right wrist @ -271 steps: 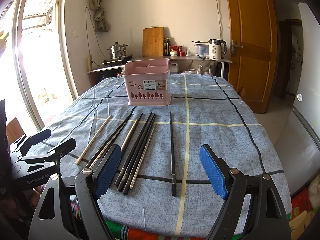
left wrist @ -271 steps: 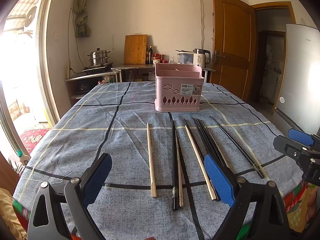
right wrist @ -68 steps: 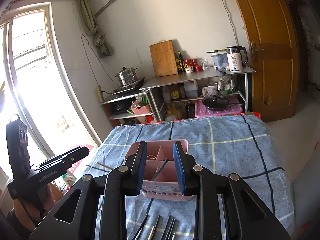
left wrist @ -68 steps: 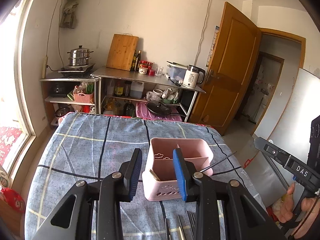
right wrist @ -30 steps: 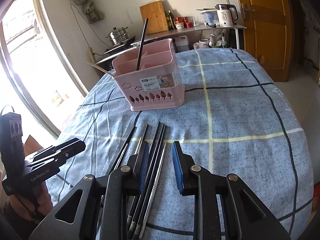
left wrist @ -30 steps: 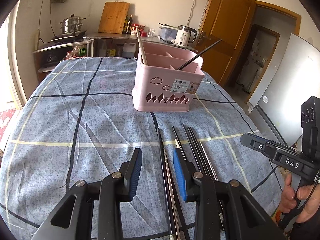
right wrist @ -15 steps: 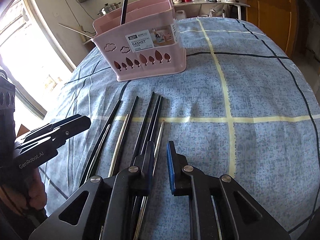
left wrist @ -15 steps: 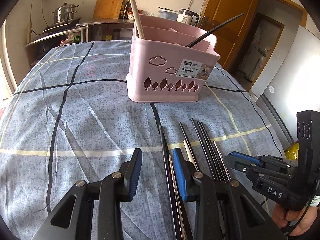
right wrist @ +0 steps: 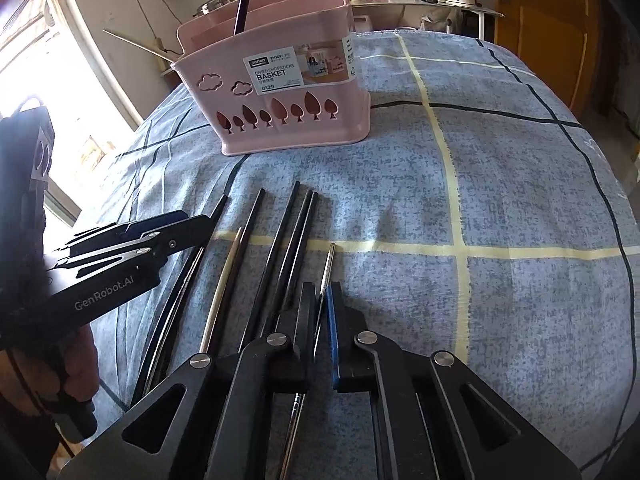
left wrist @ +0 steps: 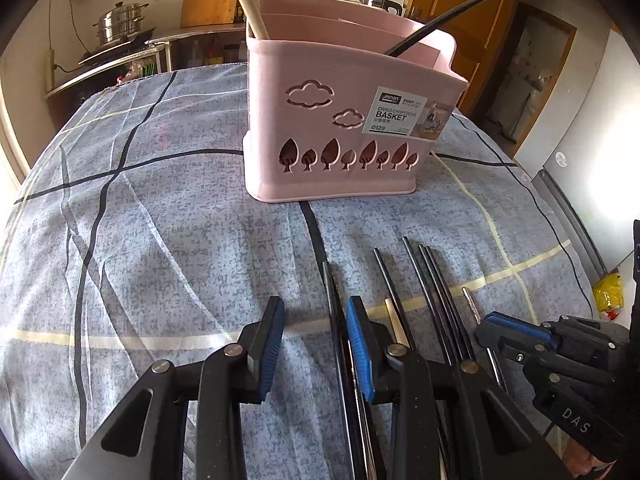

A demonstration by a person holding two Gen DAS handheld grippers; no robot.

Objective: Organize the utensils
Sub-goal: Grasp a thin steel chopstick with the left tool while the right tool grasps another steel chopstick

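Two views: left gripper (left wrist: 314,340) spread astride black chopstick (left wrist: 334,320), right gripper (right wrist: 320,320) pinching silver chopstick (right wrist: 326,276).

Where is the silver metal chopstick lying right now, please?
In the right wrist view, the silver chopstick lies on the tablecloth, rightmost in the row, between the right tool's narrowed tips.

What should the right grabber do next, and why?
Probably finish squeezing the right gripper onto the silver chopstick, then lift it a little. Its jaws already sit on either side of that stick, nearly shut, and the stick lies flat on the tablecloth. The pink basket it likely belongs in stands just ahead.
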